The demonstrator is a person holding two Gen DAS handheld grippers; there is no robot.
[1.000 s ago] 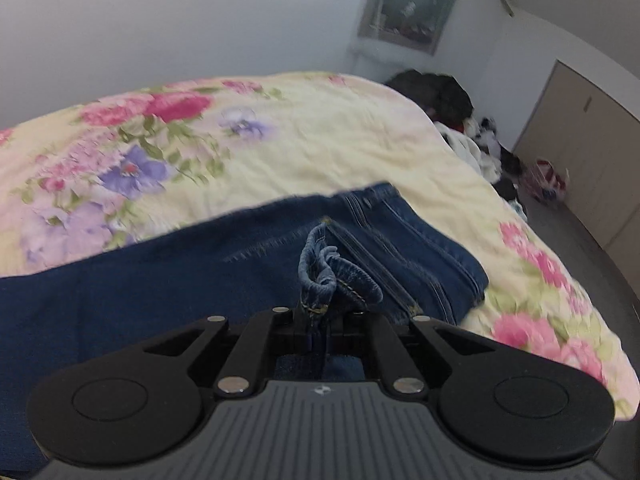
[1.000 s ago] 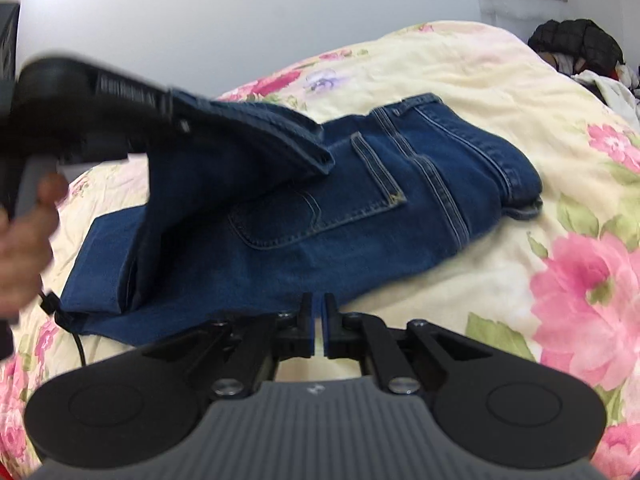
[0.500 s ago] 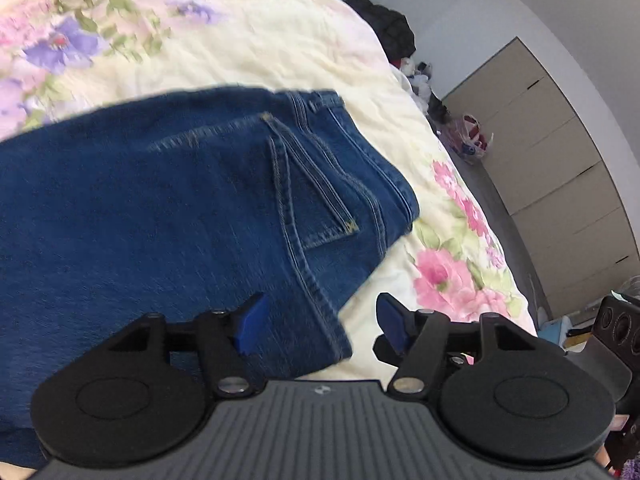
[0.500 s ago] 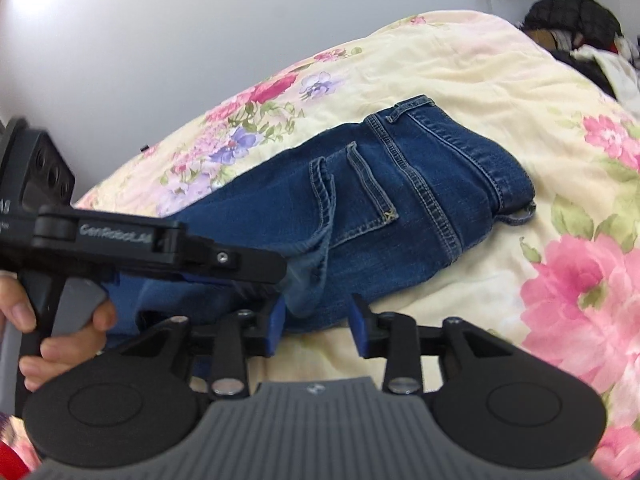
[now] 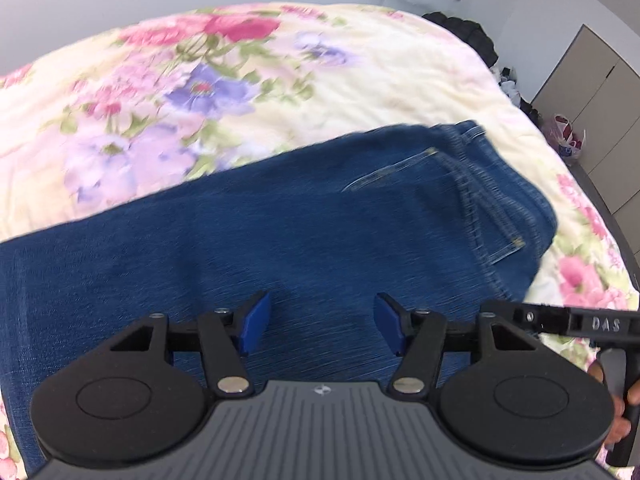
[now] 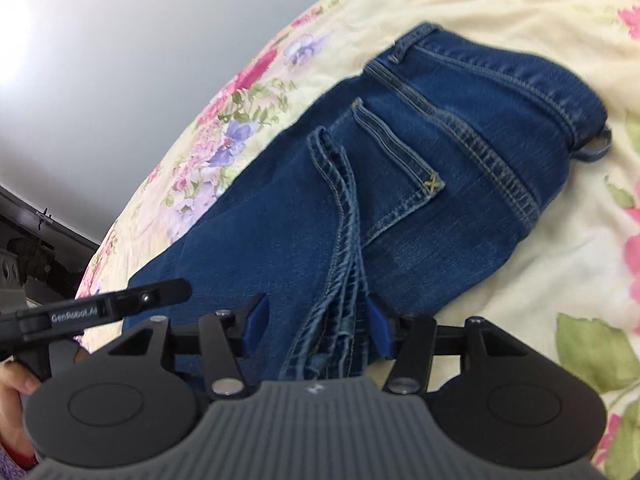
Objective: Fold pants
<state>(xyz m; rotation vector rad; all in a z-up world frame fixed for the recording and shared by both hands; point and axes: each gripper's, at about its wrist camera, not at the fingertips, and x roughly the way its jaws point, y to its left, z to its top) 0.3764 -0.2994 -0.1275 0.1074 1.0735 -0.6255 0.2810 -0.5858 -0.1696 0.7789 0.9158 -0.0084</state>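
Observation:
Dark blue jeans lie folded on a floral bedspread, the legs laid over the seat so the hems run beside the back pocket. My left gripper is open and empty, just above the folded denim. My right gripper is open, its blue pads either side of the hem ends at the near edge, not pinching them. Each gripper shows at the edge of the other's view.
The bedspread's right edge drops to the floor by beige wardrobe doors. Dark clothes are piled at the bed's far corner. A grey wall stands behind the bed.
A second ago my left gripper held the hems lifted; it let them go onto the seat and opened. My right gripper, shut then, opened and moved in around the hem ends.

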